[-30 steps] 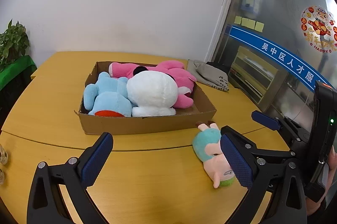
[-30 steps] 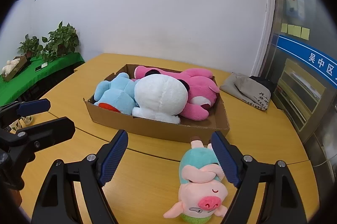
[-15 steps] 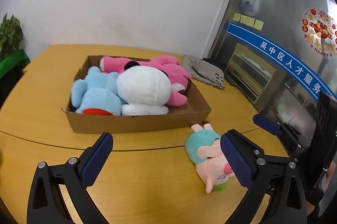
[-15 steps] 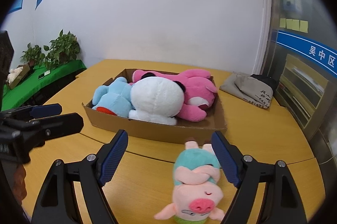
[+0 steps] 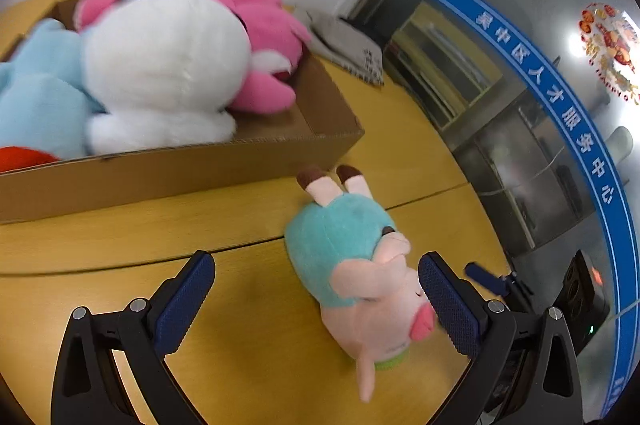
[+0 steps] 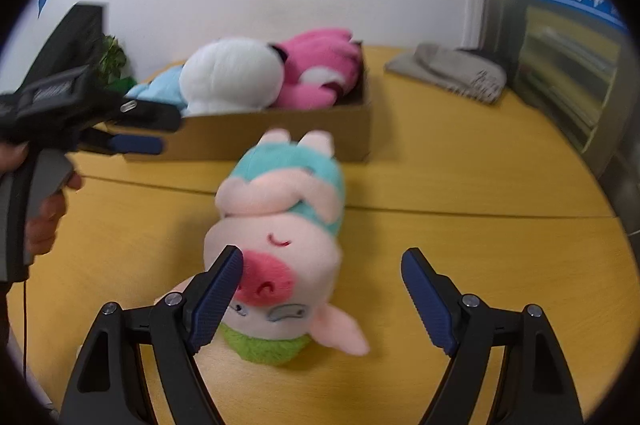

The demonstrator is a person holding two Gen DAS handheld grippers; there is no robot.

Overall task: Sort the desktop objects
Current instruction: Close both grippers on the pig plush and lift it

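Observation:
A plush pig (image 5: 352, 277) in a teal shirt lies on its back on the yellow table (image 5: 248, 345), its feet toward a cardboard box (image 5: 160, 177). My left gripper (image 5: 316, 297) is open and low over the table; the pig lies between its fingers, close to the right pad (image 5: 448, 305). My right gripper (image 6: 322, 293) is open around the pig's head (image 6: 280, 265), with the left pad (image 6: 218, 301) near the snout and a wide gap on the right. Neither gripper presses on the pig. The box (image 6: 280, 141) holds a white plush (image 5: 160, 65), a pink one (image 5: 260, 25) and a light blue one (image 5: 36, 97).
A folded grey cloth (image 6: 452, 69) lies on the table beyond the box. A hand (image 6: 44, 221) holds the left gripper's handle at the left of the right wrist view. Glass-fronted shelving (image 5: 460, 73) stands past the table's right edge.
Both grippers have come down and forward toward the pig, which now fills much more of each view. The pig's head now sits between the right gripper's fingers. The jaws have stayed wide.

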